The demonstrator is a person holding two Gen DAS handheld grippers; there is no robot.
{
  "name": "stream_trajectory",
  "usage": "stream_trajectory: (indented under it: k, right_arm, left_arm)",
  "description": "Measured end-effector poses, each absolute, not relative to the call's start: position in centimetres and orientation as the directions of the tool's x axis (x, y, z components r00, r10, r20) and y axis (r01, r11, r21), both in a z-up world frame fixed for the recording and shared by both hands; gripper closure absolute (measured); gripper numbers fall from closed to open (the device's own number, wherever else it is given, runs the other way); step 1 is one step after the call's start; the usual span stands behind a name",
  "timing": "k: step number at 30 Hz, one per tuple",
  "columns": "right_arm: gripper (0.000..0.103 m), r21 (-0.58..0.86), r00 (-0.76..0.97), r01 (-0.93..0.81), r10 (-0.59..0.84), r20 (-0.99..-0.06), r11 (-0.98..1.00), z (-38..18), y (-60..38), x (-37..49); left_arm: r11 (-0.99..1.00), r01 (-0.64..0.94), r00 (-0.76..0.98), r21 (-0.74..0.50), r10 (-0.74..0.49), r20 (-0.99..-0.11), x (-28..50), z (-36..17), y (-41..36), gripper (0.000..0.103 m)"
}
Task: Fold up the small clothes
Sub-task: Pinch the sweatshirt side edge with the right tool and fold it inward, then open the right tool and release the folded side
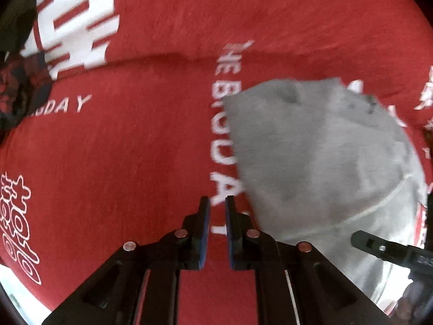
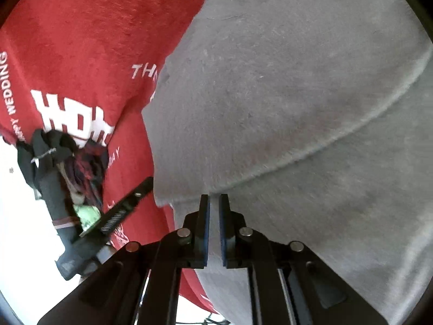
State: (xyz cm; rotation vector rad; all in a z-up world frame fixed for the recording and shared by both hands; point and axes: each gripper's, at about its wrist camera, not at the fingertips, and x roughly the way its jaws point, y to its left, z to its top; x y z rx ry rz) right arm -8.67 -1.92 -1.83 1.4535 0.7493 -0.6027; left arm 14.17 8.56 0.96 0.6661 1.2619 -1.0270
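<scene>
On the red cloth, one grey garment, two grippers, jaws narrow, holding nothing.

plain grey garment, red white-lettered cloth

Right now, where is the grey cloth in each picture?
Left wrist view: the grey cloth fills the right side, to the right of the left tongs, which are nearly closed over the red cover.
Right wrist view: the grey cloth fills the middle and right, under the right tongs.
Shared landmark: the red cover with white lettering, and the dark pile of clothes at its left edge.
</scene>
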Motion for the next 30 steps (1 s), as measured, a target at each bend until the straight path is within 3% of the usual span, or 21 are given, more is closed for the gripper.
stream_trajectory:
  k: [3, 7, 16, 19, 21, 25, 30]
  right_arm:
    - [0.095, 0.632, 0.629, 0.774, 0.06, -0.775, 0.049, -1.1, -1.3, -10.7]
    - [0.095, 0.62, 0.618, 0.784, 0.058, -0.784, 0.025, -0.9, -0.4, -13.6]
    - [0.094, 0.567, 0.567, 0.823, 0.017, -0.823, -0.006, 1.1, 2.1, -19.5]
    - [0.082, 0.555, 0.555, 0.831, -0.003, -0.832, -0.038, 1.7, 2.7, -21.9]
    - [0.064, 0.544, 0.544, 0.837, -0.016, -0.839, -0.057, 2.0, 2.8, -23.3]
    - [0.063, 0.536, 0.536, 0.84, -0.03, -0.844, -0.088, 2.2, 2.4, -25.6]
    - [0.063, 0.537, 0.537, 0.837, -0.032, -0.843, -0.108, 2.1, 1.0, -28.0]
  left_arm:
    - [0.376, 0.91, -0.066, -0.175, -0.286, -0.956, 12.1, 1.5, 7.8, 0.09]
    - [0.326, 0.941, -0.016, -0.087, -0.215, -0.976, 9.8, -0.7, 7.3, 0.09]
    - [0.299, 0.953, 0.014, -0.047, -0.197, -0.98, 9.5, 0.6, 8.3, 0.09]
    - [0.301, 0.952, 0.006, -0.053, -0.194, -0.981, 8.3, 1.3, 8.6, 0.09]
    - [0.306, 0.95, 0.002, -0.057, -0.189, -0.982, 7.0, 2.1, 9.2, 0.09]
    - [0.295, 0.955, 0.034, -0.014, -0.157, -0.987, 4.1, 2.6, 9.1, 0.09]
    - [0.32, 0.946, -0.003, -0.05, -0.147, -0.989, 1.5, 2.5, 8.0, 0.09]
